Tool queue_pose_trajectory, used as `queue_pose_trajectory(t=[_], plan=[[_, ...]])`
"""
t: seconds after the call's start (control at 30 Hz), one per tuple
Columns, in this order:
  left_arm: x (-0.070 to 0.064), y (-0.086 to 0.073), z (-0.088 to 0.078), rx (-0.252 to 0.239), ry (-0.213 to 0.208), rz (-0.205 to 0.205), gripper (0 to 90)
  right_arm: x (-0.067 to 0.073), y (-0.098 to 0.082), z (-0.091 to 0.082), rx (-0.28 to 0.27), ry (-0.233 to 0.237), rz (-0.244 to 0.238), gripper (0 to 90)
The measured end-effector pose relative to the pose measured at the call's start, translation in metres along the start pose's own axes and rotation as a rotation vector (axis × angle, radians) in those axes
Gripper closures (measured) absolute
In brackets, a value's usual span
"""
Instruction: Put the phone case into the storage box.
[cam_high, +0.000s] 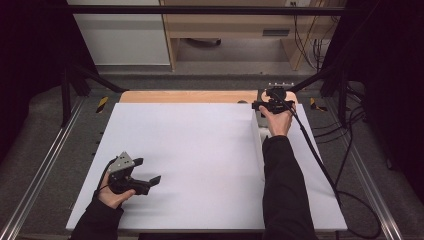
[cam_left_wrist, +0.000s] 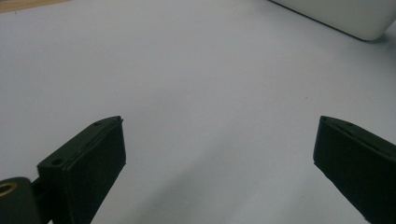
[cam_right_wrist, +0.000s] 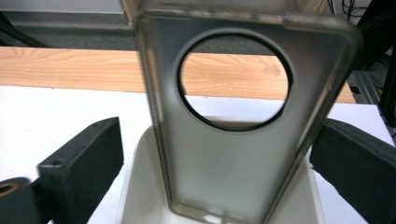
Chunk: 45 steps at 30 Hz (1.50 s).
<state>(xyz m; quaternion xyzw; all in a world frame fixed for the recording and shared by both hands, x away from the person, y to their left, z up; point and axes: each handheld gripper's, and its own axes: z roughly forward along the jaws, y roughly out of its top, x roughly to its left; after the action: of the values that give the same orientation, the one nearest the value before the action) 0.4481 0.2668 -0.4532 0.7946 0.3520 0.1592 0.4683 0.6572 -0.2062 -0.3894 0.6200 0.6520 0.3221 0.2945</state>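
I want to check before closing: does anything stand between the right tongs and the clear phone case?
Nothing visible does. The clear phone case stands between the open right tongs, over the white tray, with small gaps either side.

From where I stand, no text, label, brand, number or sign can be read anywhere. The translucent grey phone case with the round cut-out bears no lettering, and neither does the white plastic tray under it. The white desk top is blank. The yellow-and-black hazard stripes on the floor beside the desk are a pattern only, without words.
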Motion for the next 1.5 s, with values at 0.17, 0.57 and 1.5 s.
queue_pose_trajectory(t=[0.17, 0.57, 1.5], plan=[[0.0, 0.0, 0.0, 0.0, 0.0, -0.001, 1.8, -0.001, 0.002, -0.005, -0.024, 0.001, -0.006, 0.7], [0.0, 0.0, 0.0, 0.001, 0.002, 0.001, 1.8, -0.006, 0.008, -0.035, -0.124, 0.058, -0.04, 0.7], [0.0, 0.0, -0.001, -0.013, 0.007, 0.003, 1.8, 0.001, -0.051, -0.146, -0.345, 0.544, -0.21, 0.3]])
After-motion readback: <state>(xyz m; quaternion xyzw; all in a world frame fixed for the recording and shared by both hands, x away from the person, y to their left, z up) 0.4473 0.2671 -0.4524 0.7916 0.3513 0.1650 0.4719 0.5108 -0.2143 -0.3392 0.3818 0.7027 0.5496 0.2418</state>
